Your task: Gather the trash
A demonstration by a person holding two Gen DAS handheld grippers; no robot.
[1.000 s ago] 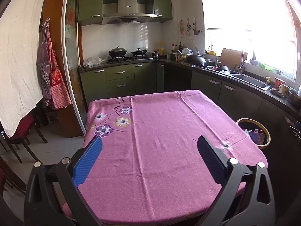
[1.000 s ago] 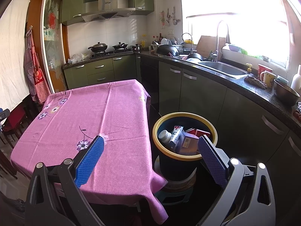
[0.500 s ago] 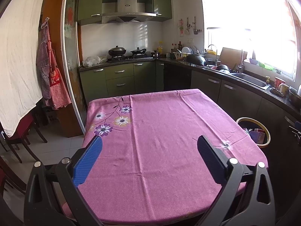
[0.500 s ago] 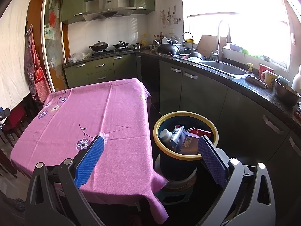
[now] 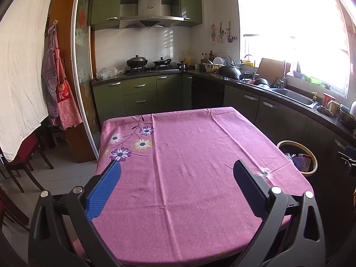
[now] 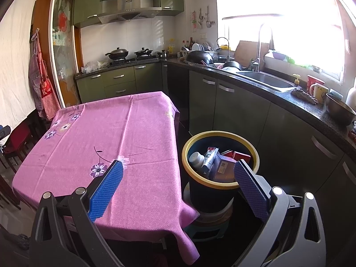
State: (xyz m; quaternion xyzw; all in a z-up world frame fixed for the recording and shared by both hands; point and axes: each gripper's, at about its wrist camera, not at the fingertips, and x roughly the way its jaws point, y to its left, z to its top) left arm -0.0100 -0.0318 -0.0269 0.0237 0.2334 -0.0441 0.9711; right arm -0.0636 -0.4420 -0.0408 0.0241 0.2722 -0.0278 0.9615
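Right wrist view: my right claw (image 6: 178,173) gapes empty, table (image 6: 106,133) at left, bin (image 6: 222,183) lower centre holding bottle (image 6: 197,159), tube (image 6: 210,156), boxes (image 6: 224,165).

Table (image 5: 200,255) under pink floral tablecloth (image 5: 189,166).

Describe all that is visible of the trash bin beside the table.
The trash bin is a round, dark blue bucket with a yellow rim, seemingly plastic. It stands upright and open on a low stool, beside the table's corner and before the dark cabinets. Inside lie a white bottle, a tube and small boxes.
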